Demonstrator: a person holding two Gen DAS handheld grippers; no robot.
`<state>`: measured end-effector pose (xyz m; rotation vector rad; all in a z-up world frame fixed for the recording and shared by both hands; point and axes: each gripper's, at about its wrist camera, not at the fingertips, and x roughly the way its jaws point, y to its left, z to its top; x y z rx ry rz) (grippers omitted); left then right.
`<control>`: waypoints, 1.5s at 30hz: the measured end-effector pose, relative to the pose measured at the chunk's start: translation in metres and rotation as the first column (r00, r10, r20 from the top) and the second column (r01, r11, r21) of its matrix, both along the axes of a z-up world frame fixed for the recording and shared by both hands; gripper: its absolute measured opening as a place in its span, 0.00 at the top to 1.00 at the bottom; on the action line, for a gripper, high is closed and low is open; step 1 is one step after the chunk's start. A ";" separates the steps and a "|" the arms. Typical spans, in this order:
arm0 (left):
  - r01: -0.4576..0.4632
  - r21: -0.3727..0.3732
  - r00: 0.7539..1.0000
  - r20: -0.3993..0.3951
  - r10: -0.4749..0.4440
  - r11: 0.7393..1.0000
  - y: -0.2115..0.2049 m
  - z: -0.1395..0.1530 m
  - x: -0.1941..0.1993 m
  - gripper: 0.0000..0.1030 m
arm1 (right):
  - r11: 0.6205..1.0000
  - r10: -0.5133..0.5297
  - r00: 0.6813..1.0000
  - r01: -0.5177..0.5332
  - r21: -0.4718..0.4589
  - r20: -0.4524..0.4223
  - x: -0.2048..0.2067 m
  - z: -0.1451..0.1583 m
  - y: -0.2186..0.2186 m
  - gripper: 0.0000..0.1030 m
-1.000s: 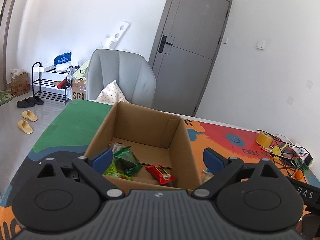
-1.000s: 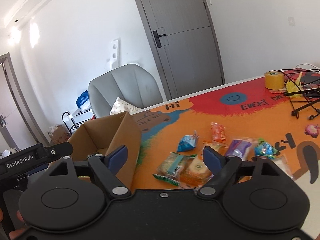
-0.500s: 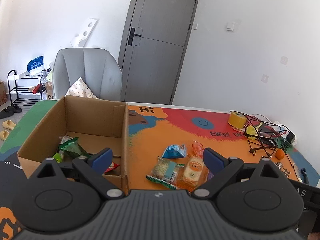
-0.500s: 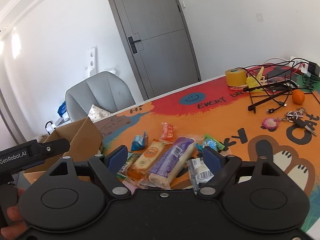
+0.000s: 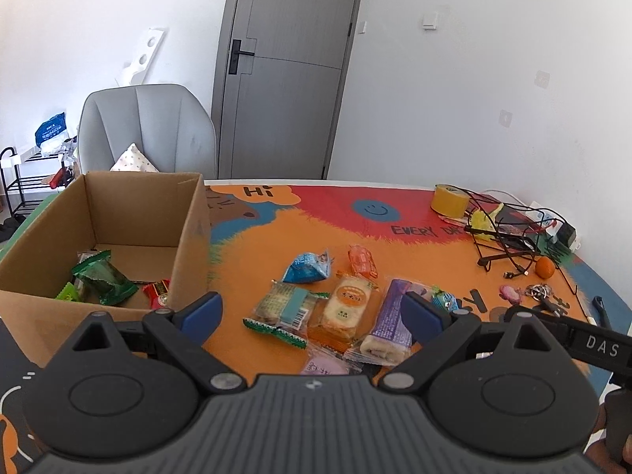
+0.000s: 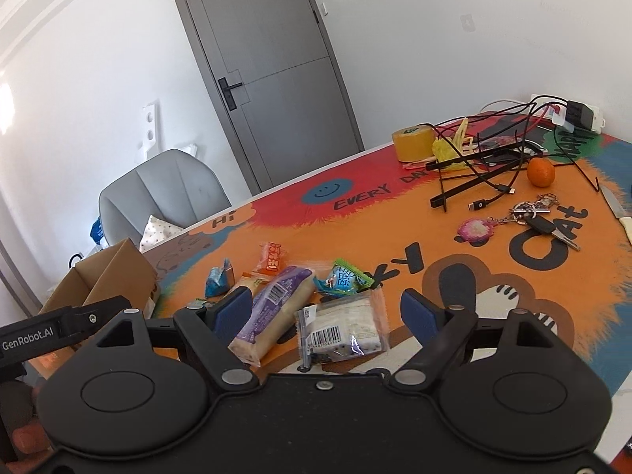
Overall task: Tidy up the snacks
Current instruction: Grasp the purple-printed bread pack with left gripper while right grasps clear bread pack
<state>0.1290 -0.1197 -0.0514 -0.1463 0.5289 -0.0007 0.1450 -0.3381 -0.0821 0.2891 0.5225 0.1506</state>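
A cardboard box (image 5: 189, 237) stands at the left of the table, with a green packet (image 5: 100, 280) and a red packet (image 5: 158, 290) inside; it also shows in the right wrist view (image 6: 118, 272). Loose snacks lie on the mat: a blue packet (image 5: 308, 268), an orange packet (image 5: 361, 262), a green-edged cracker pack (image 5: 282, 310), an orange cake pack (image 5: 343, 308) and a purple roll (image 5: 389, 324). My left gripper (image 5: 312, 316) is open above them. My right gripper (image 6: 326, 312) is open over the purple roll (image 6: 272, 308) and a clear barcode pack (image 6: 341, 330).
At the table's right are a yellow tape roll (image 5: 450, 199), tangled black cables (image 5: 501, 233), an orange fruit (image 5: 545, 266), keys (image 6: 541, 221) and a knife (image 6: 616, 207). A grey chair (image 5: 146, 126) stands behind the box, before a grey door (image 5: 284, 71).
Both grippers have swung right, from the box toward the loose snacks. The snack pile now lies between each gripper's open fingers. Nothing was picked up.
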 end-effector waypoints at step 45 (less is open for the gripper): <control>-0.018 -0.035 0.991 -0.134 0.014 0.999 0.002 -0.035 0.026 0.68 | 0.999 0.005 0.997 -0.009 -0.047 -0.083 0.043 -0.045 0.022 0.20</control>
